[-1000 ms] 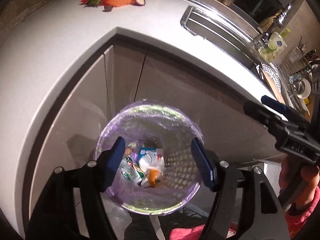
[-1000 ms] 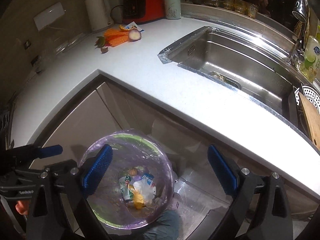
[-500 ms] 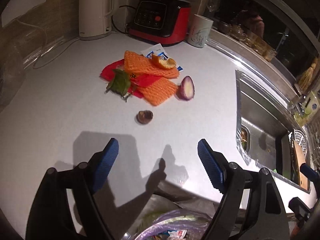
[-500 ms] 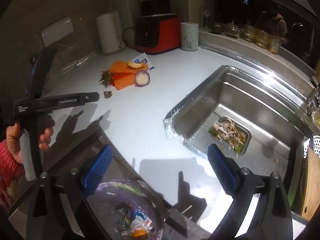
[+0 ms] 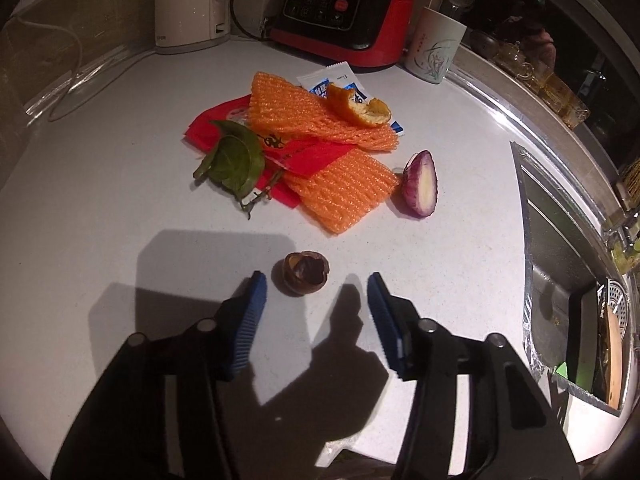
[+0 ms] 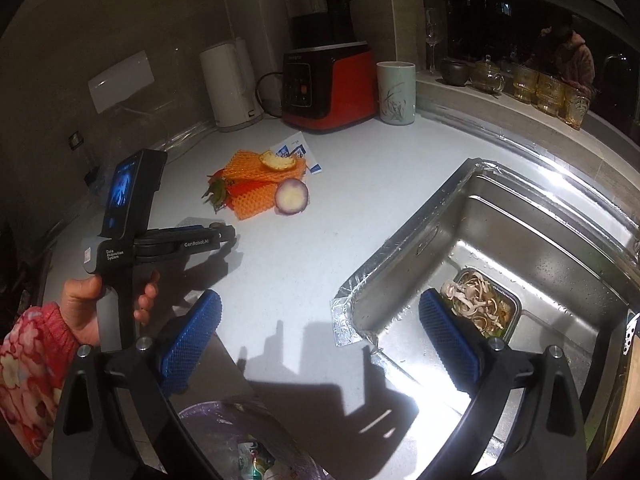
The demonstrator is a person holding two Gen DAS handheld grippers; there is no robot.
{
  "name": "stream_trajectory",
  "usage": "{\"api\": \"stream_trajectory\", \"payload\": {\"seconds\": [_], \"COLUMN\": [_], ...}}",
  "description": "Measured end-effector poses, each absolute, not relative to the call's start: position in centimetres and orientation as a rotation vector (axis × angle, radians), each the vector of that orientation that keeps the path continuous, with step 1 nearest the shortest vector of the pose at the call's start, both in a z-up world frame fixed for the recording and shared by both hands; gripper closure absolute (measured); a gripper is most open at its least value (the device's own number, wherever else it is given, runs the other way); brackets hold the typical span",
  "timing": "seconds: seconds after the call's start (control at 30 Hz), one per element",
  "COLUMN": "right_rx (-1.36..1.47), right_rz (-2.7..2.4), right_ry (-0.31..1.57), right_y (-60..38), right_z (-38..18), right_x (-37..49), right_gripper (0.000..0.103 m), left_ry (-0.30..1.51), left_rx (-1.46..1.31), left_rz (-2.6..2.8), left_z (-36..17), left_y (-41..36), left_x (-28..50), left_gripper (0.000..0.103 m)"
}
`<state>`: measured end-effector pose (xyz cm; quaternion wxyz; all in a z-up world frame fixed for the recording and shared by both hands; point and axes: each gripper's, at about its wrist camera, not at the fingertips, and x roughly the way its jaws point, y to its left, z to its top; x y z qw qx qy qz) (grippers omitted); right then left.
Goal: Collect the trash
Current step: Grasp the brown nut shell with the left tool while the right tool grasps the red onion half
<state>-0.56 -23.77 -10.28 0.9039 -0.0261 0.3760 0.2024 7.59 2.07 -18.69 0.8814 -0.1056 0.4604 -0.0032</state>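
Note:
A brown fruit shell (image 5: 306, 278) lies on the white counter (image 5: 100, 220) between the tips of my left gripper (image 5: 316, 280). Its jaws are closing and the pads stand clear of the shell. Beyond it sits a trash pile: orange foam nets (image 5: 340, 194), a red wrapper (image 5: 308, 156), a green leaf (image 5: 236, 160), an orange peel (image 5: 358, 108), a blue-white sachet (image 5: 334, 78) and half a red onion (image 5: 420, 184). My right gripper (image 6: 320, 300) hangs open and empty over the counter edge beside the sink (image 6: 520, 216). A purple-lined bin (image 6: 224, 436) shows below it.
A white kettle (image 5: 188, 4), a red blender base (image 5: 344, 8) and a pale cup (image 5: 436, 50) stand along the back wall. The sink strainer (image 6: 480, 304) holds food scraps. Glass jars (image 6: 540, 88) line the sill. A hand (image 6: 84, 304) holds the left gripper's handle.
Both views have swung up from the bin to the counter. My left gripper has moved in to the brown shell and its jaws have narrowed around it.

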Motion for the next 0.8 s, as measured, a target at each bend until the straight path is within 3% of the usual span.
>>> {"api": "stream_trajectory", "payload": {"seconds": [0.1,0.17,0.37,0.8], "right_rx": [-0.044,-0.039,-0.083,-0.197], "right_rz": [0.426,0.433,0.464,0.568], "right_ry": [0.786,0.794,0.805,0.878], "right_y": [-23.8,-23.8,-22.1,-11.6], "right_z": [-10.7,-11.0,-12.2,-17.1], "right_x": [-0.4,-0.2,2.1,16.4], "right_gripper": [0.005,0.005,0.005,0.008], "left_ry": [0.951,0.951,0.943,0.846], "left_rx": [-0.190,-0.178,-0.166,-0.208], "left_rz": [0.005,0.000,0.003,0.003], "left_z": [-18.8,-18.8,-18.5,-12.4], "left_y": [1.9,1.9,2.1,2.2], "left_x": [7.7,7.8,7.6,0.4], "left_gripper": [0.066,0.079,0.079,0.079]}}
